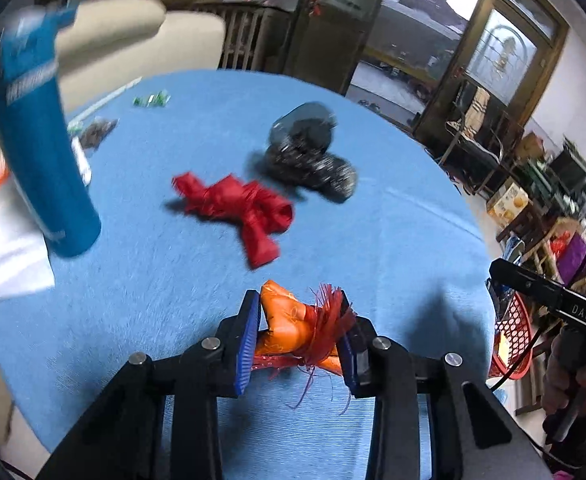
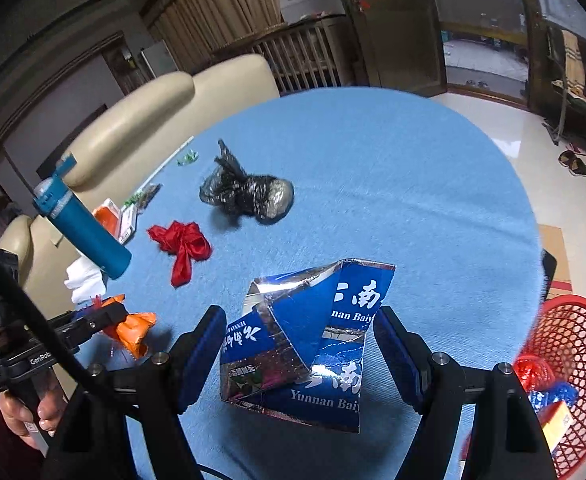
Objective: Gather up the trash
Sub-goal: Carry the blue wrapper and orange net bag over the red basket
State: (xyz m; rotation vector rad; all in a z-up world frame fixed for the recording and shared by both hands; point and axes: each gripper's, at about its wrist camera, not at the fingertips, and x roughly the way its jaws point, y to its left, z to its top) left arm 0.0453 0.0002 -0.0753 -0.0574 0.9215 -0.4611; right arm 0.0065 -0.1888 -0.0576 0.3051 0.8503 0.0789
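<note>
On the round blue table (image 2: 413, 184), several pieces of trash lie scattered: a red ribbon scrap (image 2: 183, 246), a knotted black plastic bag (image 2: 253, 194), and, nearest the right tongs (image 2: 299, 354), a crushed blue and silver carton (image 2: 313, 344). The right tongs stand spread, one finger on either side of the carton, which still rests on the table; whether the pads touch it I cannot tell. The left tongs (image 1: 301, 330) are pinching an orange wrapper (image 1: 289, 324) with frayed red strands, held just above the cloth. All of this looks light. The carton is thin foil-lined card, already creased, so it should fold further under pressure; a grip across its flattened middle seems safer than one on a loose corner. The wrapper and ribbon are soft and limp, and would likely bunch where squeezed. The black bag looks slick, and its knotted neck may give the surest hold. The right wrist view alone shows the red mesh basket (image 2: 569, 360) beside the table edge with some trash already inside, plus the carton itself. The left wrist view gives the close look at the wrapper between the pads, and shows the blue bottle (image 1: 41, 136) standing near the table's left edge, though blurred.
</note>
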